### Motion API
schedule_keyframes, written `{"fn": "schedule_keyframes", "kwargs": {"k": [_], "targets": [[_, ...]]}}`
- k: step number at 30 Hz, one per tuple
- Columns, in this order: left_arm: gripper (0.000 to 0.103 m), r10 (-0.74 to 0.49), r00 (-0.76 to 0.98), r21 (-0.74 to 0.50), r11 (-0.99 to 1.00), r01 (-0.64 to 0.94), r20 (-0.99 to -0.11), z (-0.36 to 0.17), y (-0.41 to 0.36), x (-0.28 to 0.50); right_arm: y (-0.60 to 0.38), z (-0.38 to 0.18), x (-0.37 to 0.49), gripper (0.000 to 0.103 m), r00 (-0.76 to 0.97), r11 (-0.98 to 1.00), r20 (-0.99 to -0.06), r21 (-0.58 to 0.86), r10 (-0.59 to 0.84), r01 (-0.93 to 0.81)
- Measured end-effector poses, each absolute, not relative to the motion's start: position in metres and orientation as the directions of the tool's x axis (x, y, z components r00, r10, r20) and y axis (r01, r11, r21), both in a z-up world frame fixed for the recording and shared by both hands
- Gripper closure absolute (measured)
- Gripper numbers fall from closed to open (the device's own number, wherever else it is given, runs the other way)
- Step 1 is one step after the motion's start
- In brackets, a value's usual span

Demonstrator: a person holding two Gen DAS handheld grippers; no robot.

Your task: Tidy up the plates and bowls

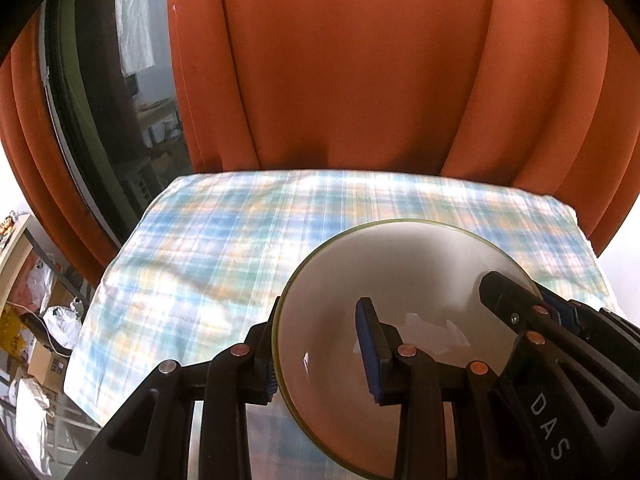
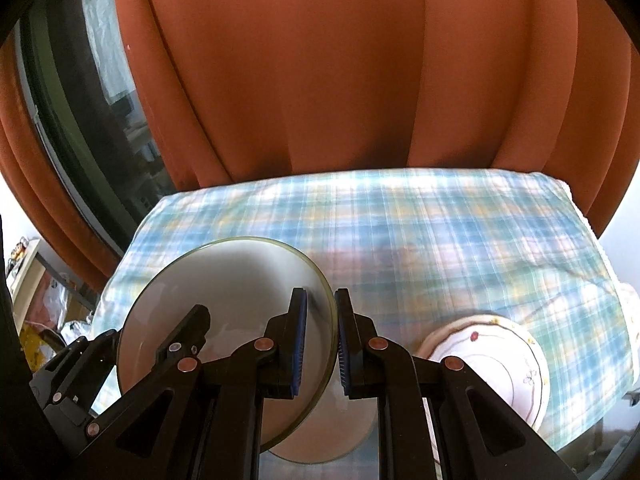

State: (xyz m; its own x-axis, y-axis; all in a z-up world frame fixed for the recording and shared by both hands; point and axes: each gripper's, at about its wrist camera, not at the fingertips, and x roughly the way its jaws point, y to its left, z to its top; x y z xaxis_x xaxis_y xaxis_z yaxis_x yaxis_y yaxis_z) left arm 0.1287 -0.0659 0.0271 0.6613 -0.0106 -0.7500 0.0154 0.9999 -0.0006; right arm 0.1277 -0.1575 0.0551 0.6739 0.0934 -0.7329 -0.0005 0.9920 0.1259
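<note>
A plain white bowl with a green rim (image 1: pixel 400 280) (image 2: pixel 240 280) is held above the plaid tablecloth (image 1: pixel 240 240) by both grippers. My left gripper (image 1: pixel 320 348) straddles the bowl's left rim, one finger outside and one inside. My right gripper (image 2: pixel 320 340) pinches the bowl's right rim between its blue pads; its finger also shows in the left wrist view (image 1: pixel 516 300). A white plate with a floral pattern (image 2: pixel 504 364) lies on the cloth at the lower right. Another white dish (image 2: pixel 332 436) shows below the bowl.
The table's back edge meets orange curtains (image 1: pixel 340 60). A dark window (image 1: pixel 100 100) is at the left. Cluttered boxes and bags (image 1: pixel 36 320) lie on the floor off the table's left side.
</note>
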Motion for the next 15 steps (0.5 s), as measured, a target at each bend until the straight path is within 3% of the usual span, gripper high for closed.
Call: {"fn": "schedule_keyframes", "kwargs": {"k": [15], "targets": [[0.071,-0.002,0.569,0.013,1.0,0.022,-0.822,-0.017,-0.086,0.118,-0.175,0.003,0.116,0.086,0.581,0.993,-0.808,0.119,0.099,-0.003]]}}
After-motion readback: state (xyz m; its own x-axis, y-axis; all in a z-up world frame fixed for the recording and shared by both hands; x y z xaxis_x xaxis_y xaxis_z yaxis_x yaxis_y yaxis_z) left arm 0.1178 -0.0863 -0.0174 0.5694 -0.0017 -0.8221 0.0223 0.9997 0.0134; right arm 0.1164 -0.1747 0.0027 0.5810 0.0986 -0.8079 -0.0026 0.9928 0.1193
